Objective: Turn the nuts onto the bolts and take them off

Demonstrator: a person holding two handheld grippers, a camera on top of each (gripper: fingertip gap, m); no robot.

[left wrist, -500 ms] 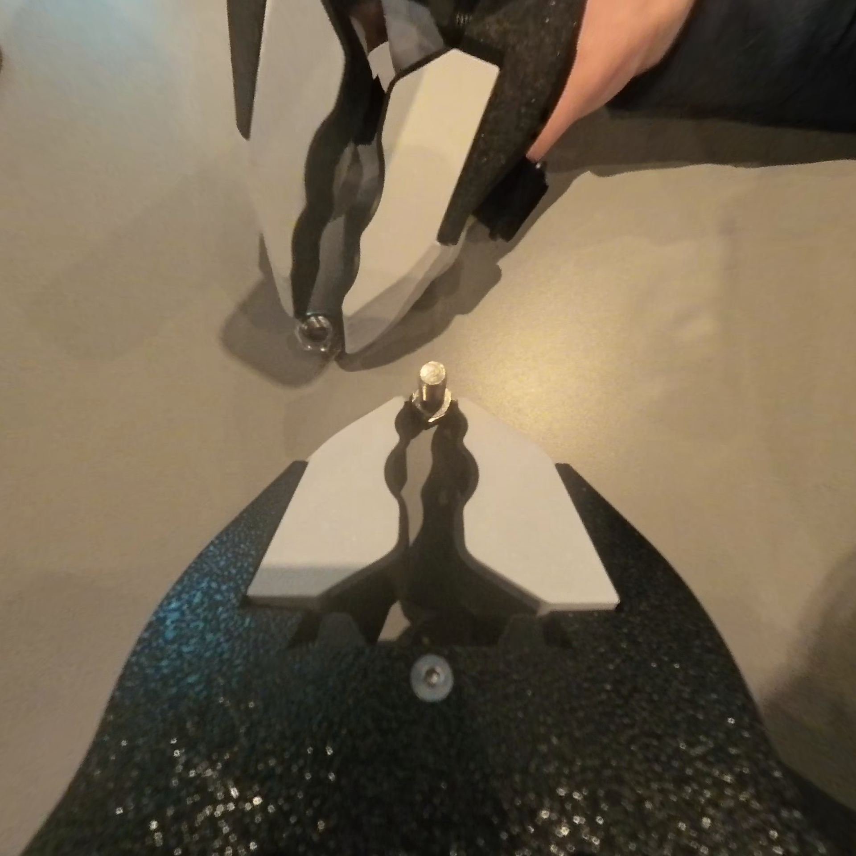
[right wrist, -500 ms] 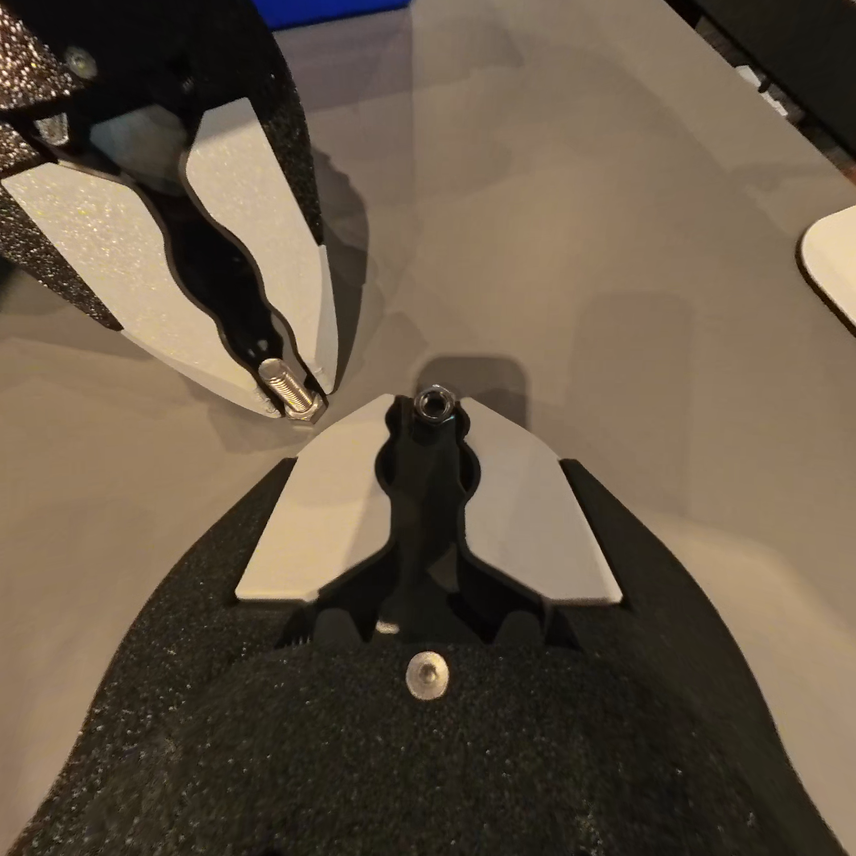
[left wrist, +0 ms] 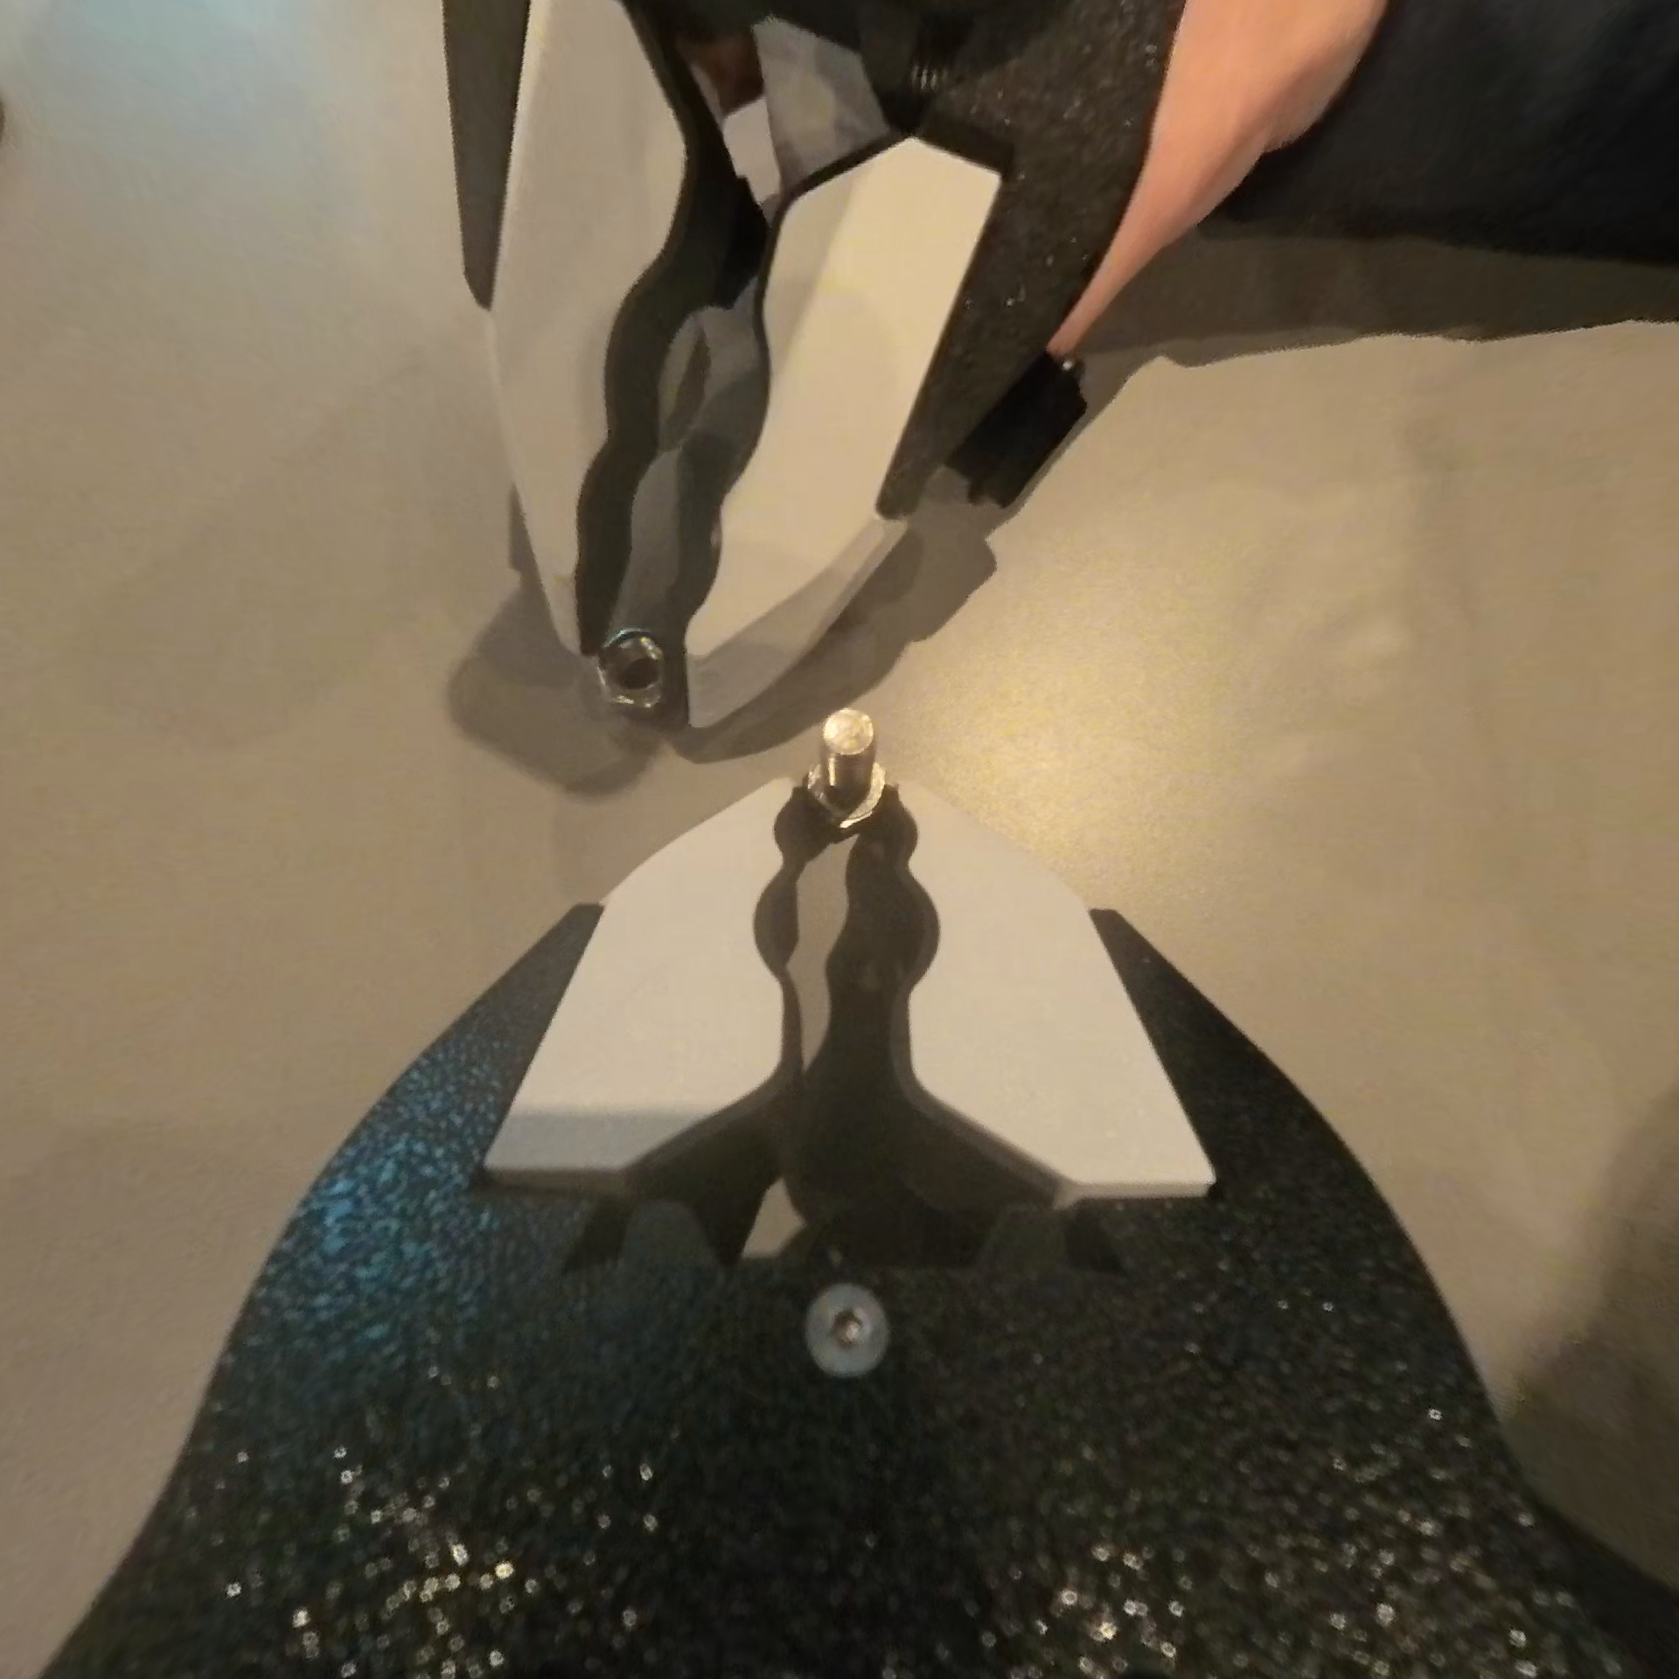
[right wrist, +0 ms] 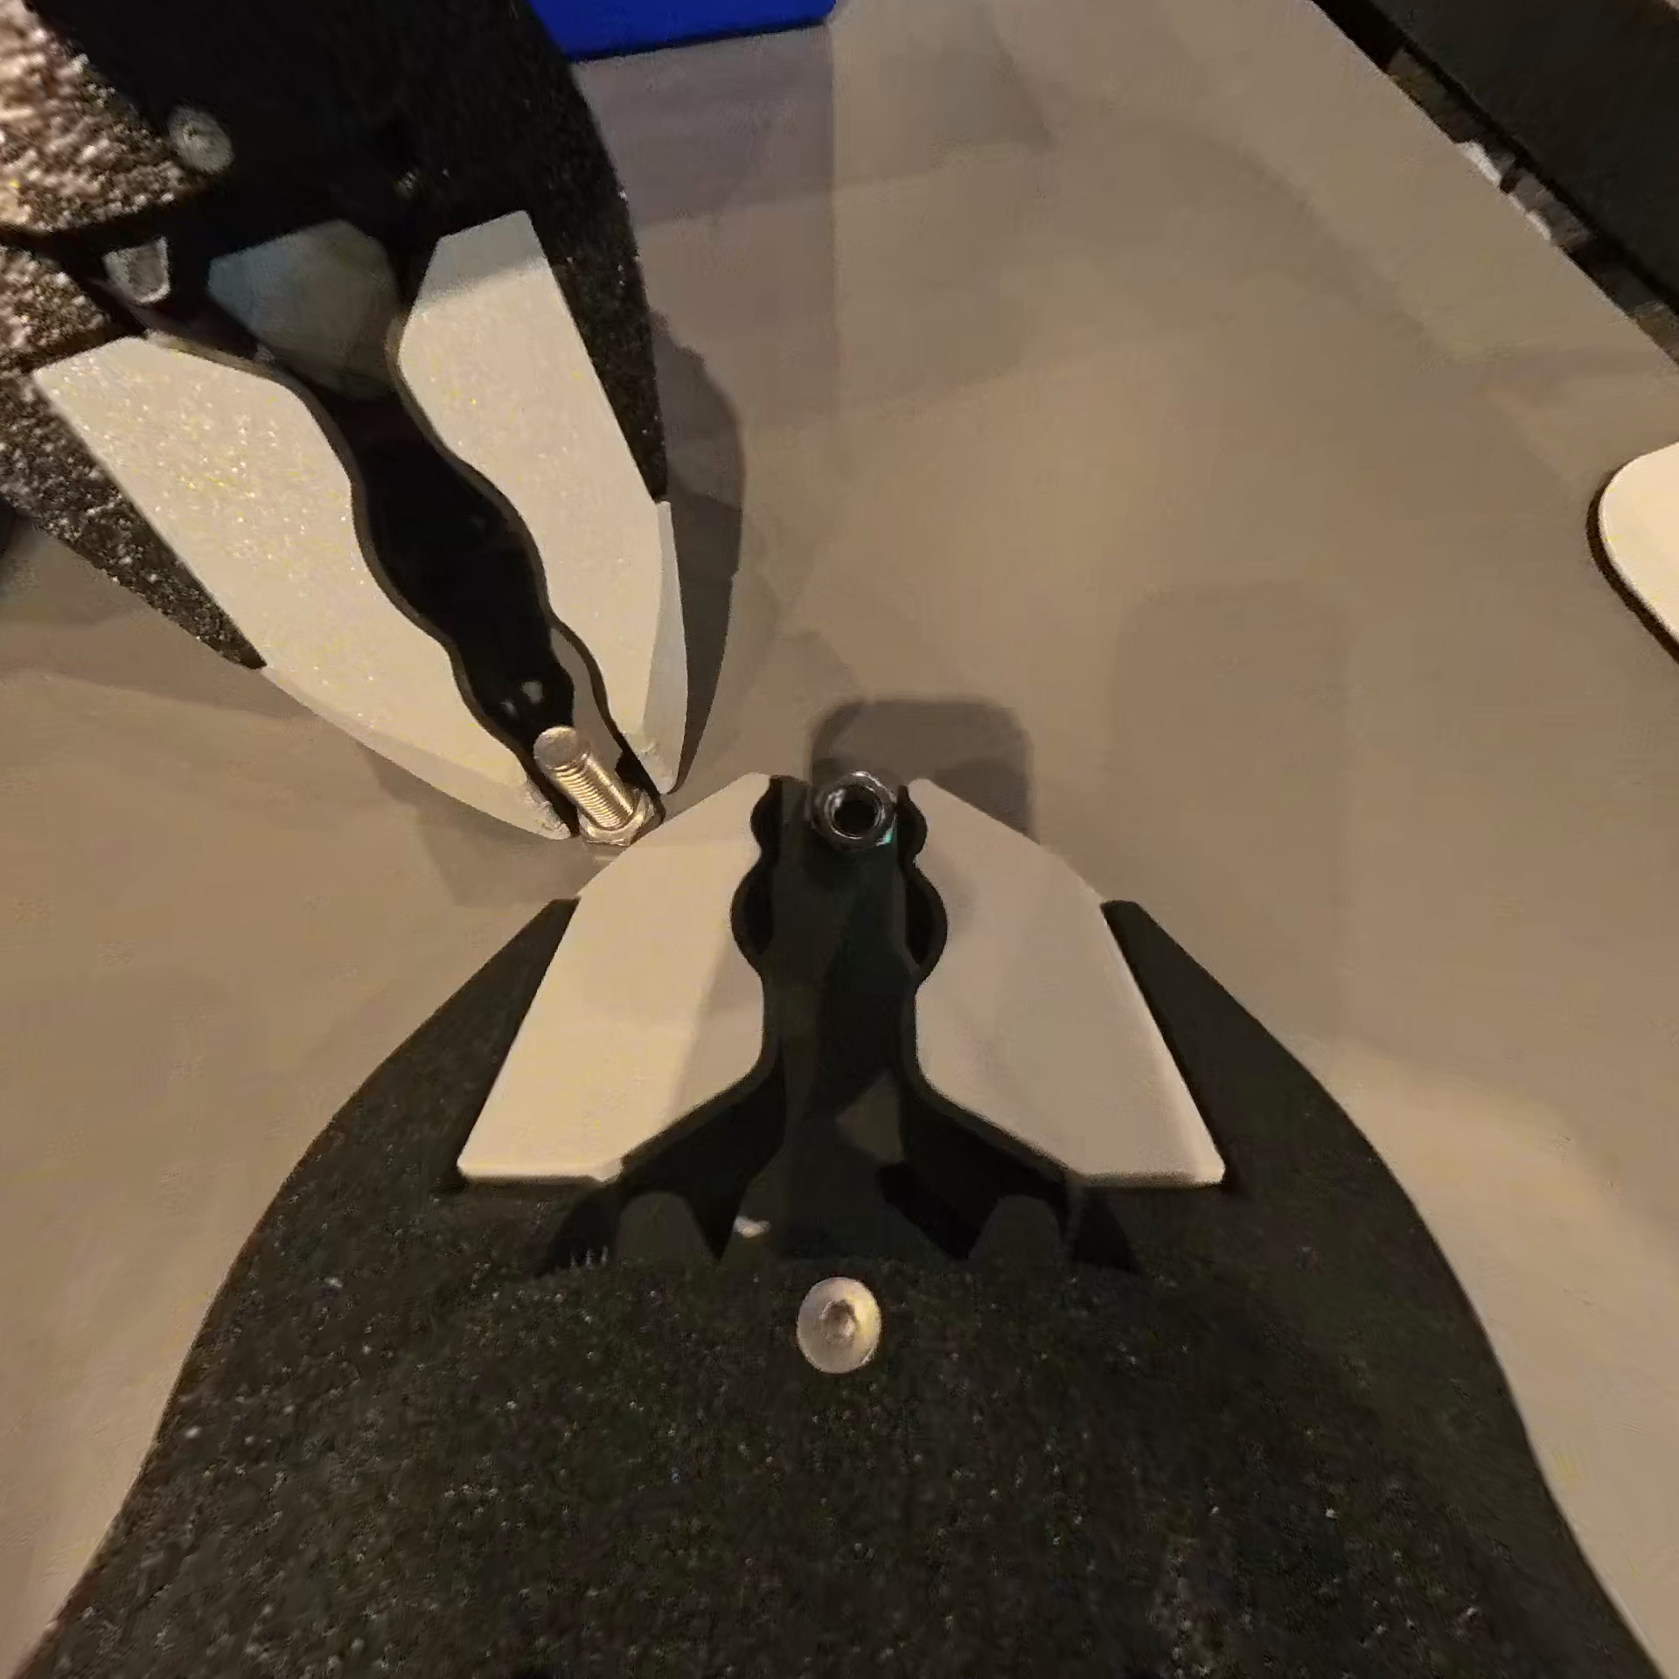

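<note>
My left gripper (left wrist: 843,804) is shut on the head of a silver bolt (left wrist: 845,754), whose threaded shank points forward. My right gripper (right wrist: 852,809) is shut on a small dark nut (right wrist: 854,811), its hole facing the camera. In the left wrist view the right gripper (left wrist: 636,677) hangs just up and left of the bolt tip, with the nut (left wrist: 630,677) a short gap away. In the right wrist view the left gripper (right wrist: 604,813) holds the bolt (right wrist: 586,790) just left of the nut. Bolt and nut are apart.
A grey tabletop (right wrist: 1181,545) lies under both grippers. A white rounded plate edge (right wrist: 1644,545) sits at the right. A blue object (right wrist: 672,18) and a dark strip (right wrist: 1544,109) lie along the far edge. A person's hand (left wrist: 1208,136) holds the right gripper.
The two grippers have drawn slightly closer together. The nut now sits a bit nearer the bolt tip. Both grips are unchanged.
</note>
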